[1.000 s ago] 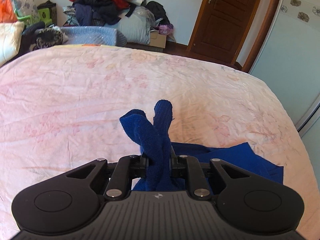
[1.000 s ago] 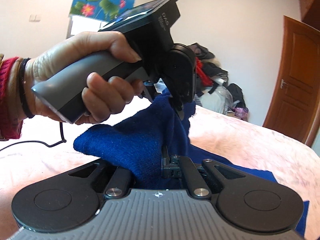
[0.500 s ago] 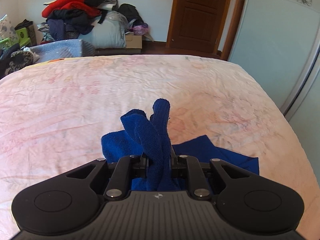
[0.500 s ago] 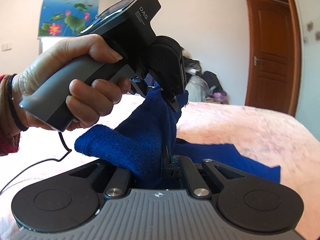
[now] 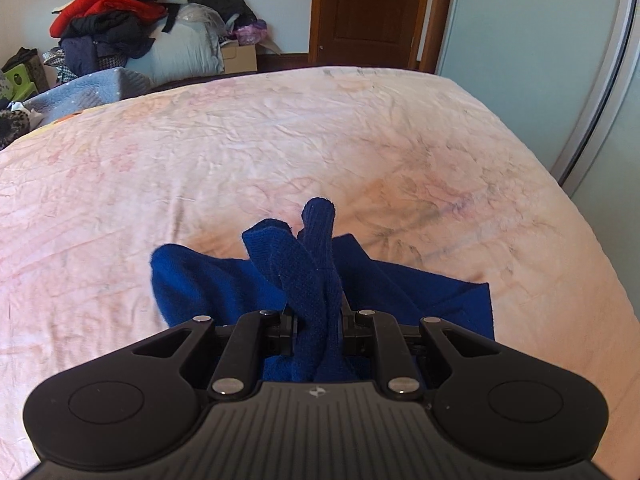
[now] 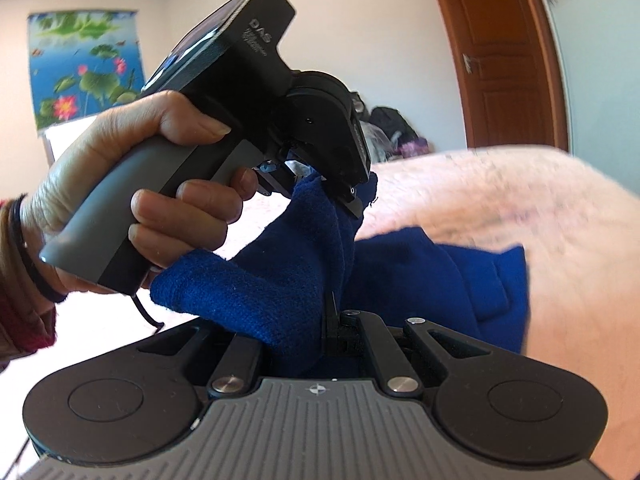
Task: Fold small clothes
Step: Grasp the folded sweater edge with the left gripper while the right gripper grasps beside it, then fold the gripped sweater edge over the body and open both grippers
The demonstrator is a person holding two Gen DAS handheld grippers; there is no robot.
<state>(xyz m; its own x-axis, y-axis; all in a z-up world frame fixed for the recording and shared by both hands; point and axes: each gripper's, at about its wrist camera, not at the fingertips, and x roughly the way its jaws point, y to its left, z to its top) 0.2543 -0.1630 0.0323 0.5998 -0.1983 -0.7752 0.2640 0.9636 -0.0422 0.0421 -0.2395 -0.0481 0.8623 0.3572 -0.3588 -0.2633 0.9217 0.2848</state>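
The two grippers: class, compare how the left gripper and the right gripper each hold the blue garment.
The left gripper clamps a thick bunched fold of the blue knit garment, with fabric ends poking past its fingers. The right gripper is pinched almost fully together on a thin edge, and the fabric drapes over its left side. Both are shut on the same garment, holding it above the pink bedsheet.

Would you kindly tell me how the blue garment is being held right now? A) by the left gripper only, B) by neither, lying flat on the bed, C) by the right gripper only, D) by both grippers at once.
D: the left gripper and the right gripper are each shut on a bunched fold of the blue garment, lifting it off the pink bedsheet.
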